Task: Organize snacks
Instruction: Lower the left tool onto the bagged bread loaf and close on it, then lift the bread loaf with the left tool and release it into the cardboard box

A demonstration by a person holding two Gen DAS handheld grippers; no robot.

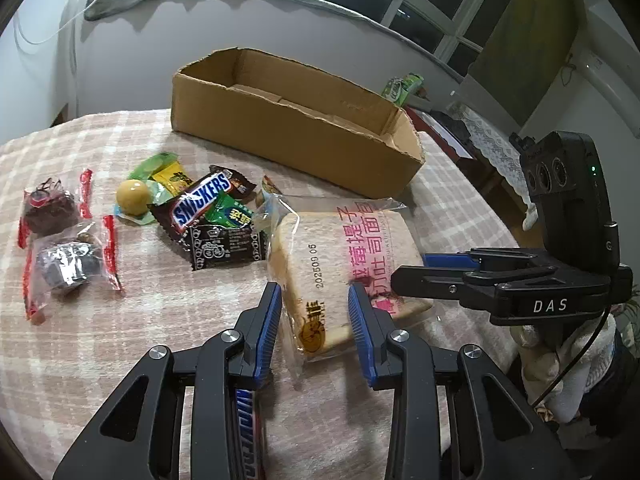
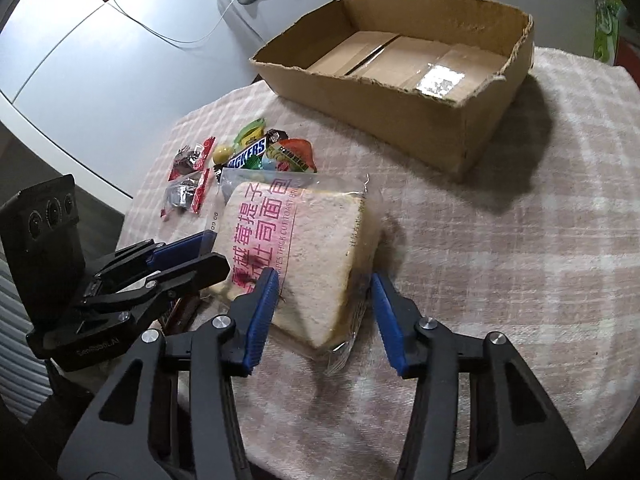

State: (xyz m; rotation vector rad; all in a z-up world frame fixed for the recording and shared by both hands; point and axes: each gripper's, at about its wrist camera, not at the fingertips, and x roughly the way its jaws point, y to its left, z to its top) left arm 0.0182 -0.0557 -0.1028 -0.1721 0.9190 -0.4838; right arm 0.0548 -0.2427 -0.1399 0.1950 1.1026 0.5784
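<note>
A wrapped slice of toast bread [image 1: 340, 264] with pink print lies on the checked cloth; it also shows in the right wrist view [image 2: 304, 248]. My left gripper [image 1: 314, 300] is open, its blue pads either side of the bread's near end. My right gripper [image 2: 324, 292] is open around the bread's other end; it shows from the side in the left wrist view [image 1: 432, 268]. An open cardboard box [image 1: 292, 124] stands behind, its floor bare [image 2: 400, 60]. A second Snickers bar [image 1: 250, 432] lies under my left gripper.
A pile of small snacks lies left of the bread: a Snickers bar [image 1: 202, 200], green and yellow packets, a yellow ball candy [image 1: 133, 197], and two clear red-edged packets [image 1: 64, 248]. The round table's cloth edge [image 2: 600, 320] curves at right.
</note>
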